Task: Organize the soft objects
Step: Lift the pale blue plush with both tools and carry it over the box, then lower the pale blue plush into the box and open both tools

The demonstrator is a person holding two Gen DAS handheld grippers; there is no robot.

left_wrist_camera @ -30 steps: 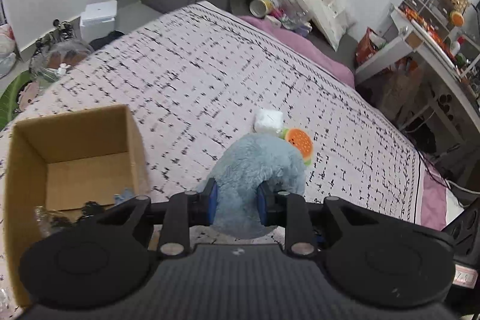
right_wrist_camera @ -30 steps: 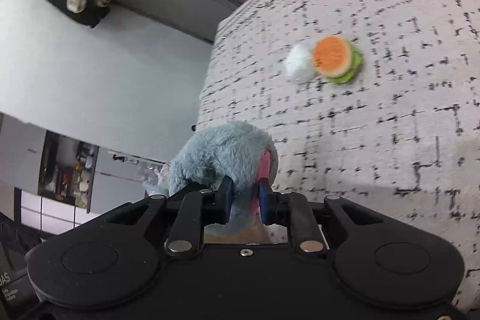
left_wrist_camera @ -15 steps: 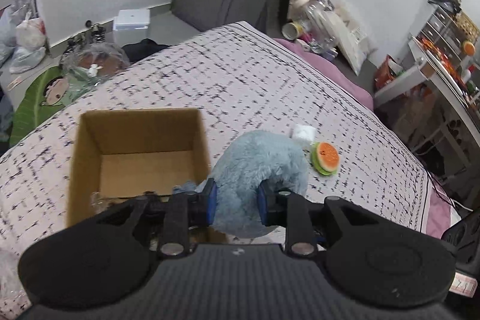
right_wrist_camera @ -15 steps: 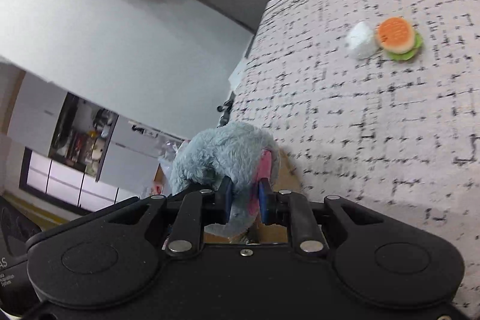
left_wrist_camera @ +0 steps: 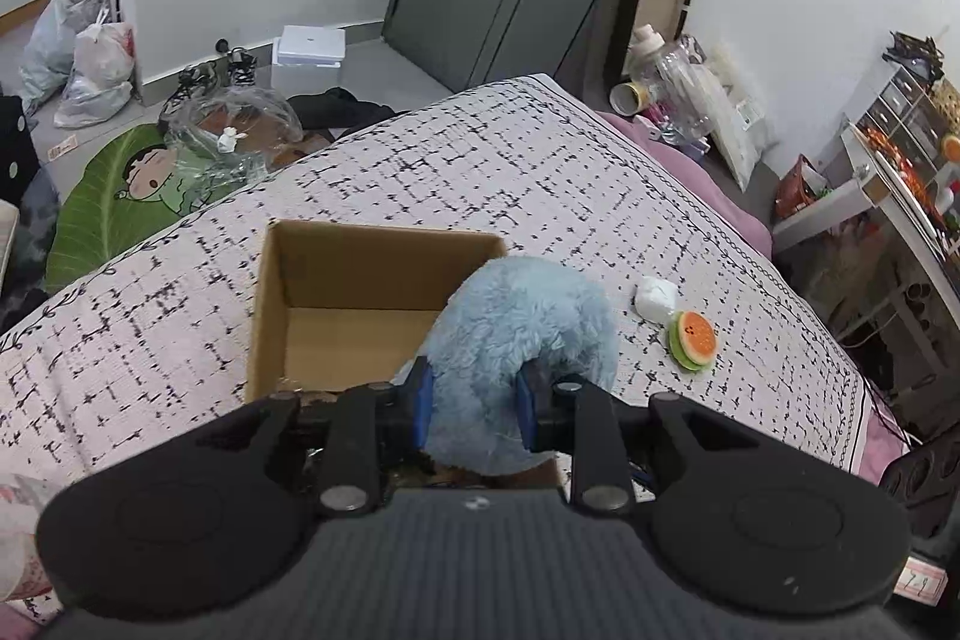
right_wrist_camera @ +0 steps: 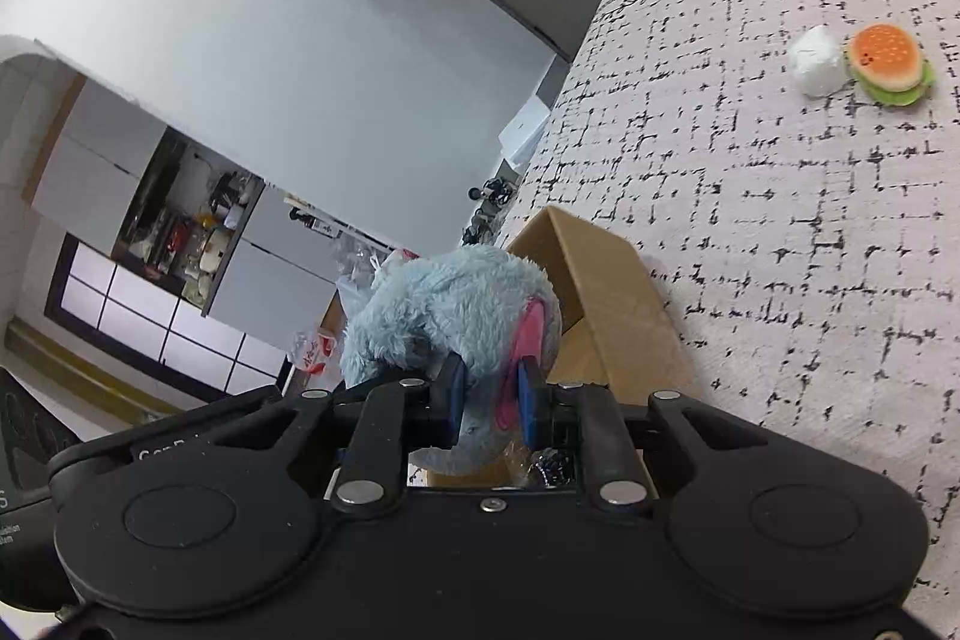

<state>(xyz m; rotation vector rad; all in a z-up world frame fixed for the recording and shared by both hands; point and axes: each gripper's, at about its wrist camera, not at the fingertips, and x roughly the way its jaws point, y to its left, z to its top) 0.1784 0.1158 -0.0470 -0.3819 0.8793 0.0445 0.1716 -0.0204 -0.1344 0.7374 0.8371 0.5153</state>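
Observation:
A fluffy blue plush toy [left_wrist_camera: 516, 340] is held by both grippers above the bed. My left gripper [left_wrist_camera: 474, 409] is shut on its body. My right gripper [right_wrist_camera: 489, 403] is shut on its pink-lined ear end [right_wrist_camera: 462, 316]. An open cardboard box [left_wrist_camera: 360, 304] sits on the bed just below and left of the plush; its wall also shows in the right wrist view [right_wrist_camera: 600, 304]. A small burger plush [left_wrist_camera: 693, 340] and a white soft cube [left_wrist_camera: 655, 298] lie on the bed to the right, also in the right wrist view [right_wrist_camera: 888, 64] [right_wrist_camera: 816, 61].
The bed has a pink-white cover with black dashes [left_wrist_camera: 480, 178]. A leaf-shaped mat [left_wrist_camera: 120, 202] and bags lie on the floor beyond the left bed edge. A cluttered shelf [left_wrist_camera: 900, 148] stands at right. Bottles and a pillow [left_wrist_camera: 690, 82] crowd the far corner.
Both grippers carried the plush leftward and higher; the box now sits directly under and ahead of it. The burger and cube have shifted rightward in view.

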